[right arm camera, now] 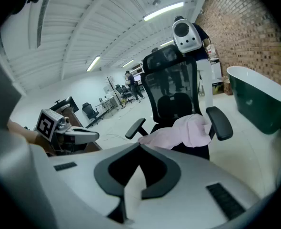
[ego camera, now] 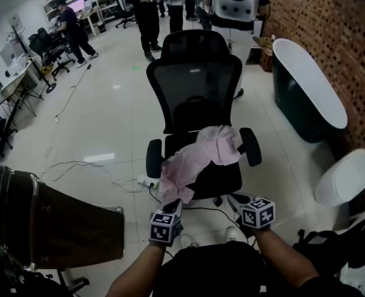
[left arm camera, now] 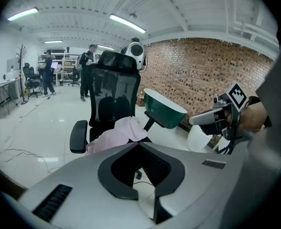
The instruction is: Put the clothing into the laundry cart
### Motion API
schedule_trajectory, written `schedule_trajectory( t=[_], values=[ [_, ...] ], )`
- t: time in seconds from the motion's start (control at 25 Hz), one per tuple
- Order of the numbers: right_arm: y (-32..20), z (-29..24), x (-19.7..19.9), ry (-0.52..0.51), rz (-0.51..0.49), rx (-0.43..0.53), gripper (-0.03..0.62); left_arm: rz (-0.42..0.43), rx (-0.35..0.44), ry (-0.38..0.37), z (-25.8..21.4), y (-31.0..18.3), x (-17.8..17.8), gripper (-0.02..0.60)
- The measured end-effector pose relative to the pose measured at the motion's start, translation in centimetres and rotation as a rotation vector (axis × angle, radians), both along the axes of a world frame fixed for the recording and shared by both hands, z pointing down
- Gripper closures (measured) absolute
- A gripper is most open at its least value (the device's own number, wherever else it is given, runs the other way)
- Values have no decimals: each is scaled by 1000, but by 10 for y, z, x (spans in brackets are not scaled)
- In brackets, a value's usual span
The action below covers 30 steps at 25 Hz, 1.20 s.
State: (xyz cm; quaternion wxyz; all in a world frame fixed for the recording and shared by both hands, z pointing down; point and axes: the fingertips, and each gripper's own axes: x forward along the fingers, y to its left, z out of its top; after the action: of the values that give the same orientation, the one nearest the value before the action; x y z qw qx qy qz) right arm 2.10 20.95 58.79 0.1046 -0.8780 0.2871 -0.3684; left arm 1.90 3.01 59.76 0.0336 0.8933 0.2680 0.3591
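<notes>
Black mesh office chair (ego camera: 195,98) fills the middle of the head view, with most of its base hidden under the seat. Brown laundry cart (ego camera: 71,228) stands at 8 o'clock. The picture's left edge cuts it off and its inside cannot be seen. Dark green tub (ego camera: 294,104) with a white rim sits at 2 o'clock along the brick wall.

Pale pink clothing (ego camera: 198,156) lies crumpled on the chair seat, well apart from the cart. 1 end spills over the seat's front edge toward 6 o'clock. What kind of garment it is cannot be told.

At 6 o'clock the left gripper (left arm camera: 138,144) has its jaws closed tip to tip right at that hanging end. Whether any cloth is pinched between the tips cannot be made out. At 5 o'clock the right gripper (right arm camera: 140,145) is clamped together on nothing, with the clothing just beyond its tips.
</notes>
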Motion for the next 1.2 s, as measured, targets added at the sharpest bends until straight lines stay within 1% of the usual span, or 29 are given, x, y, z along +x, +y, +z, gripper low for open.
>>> schedule_trajectory(
  t=[0.32, 0.52, 0.72, 1.04, 1.2],
  values=[
    [-19, -7, 16, 15, 47, -8, 579, 24, 0, 6, 1, -24, 12, 581],
    [-25, -4, 29, 15, 50, -23, 579, 24, 3, 4, 7, -31, 24, 581],
    [-27, 8, 48, -13, 39, -37, 579, 10, 7, -7, 14, -36, 36, 581],
    [-21, 26, 106, -43, 8, -28, 579, -36, 37, -51, 29, -38, 68, 581],
    [-16, 38, 142, -72, -18, -24, 579, -63, 43, -75, 34, -30, 96, 581]
  ],
)
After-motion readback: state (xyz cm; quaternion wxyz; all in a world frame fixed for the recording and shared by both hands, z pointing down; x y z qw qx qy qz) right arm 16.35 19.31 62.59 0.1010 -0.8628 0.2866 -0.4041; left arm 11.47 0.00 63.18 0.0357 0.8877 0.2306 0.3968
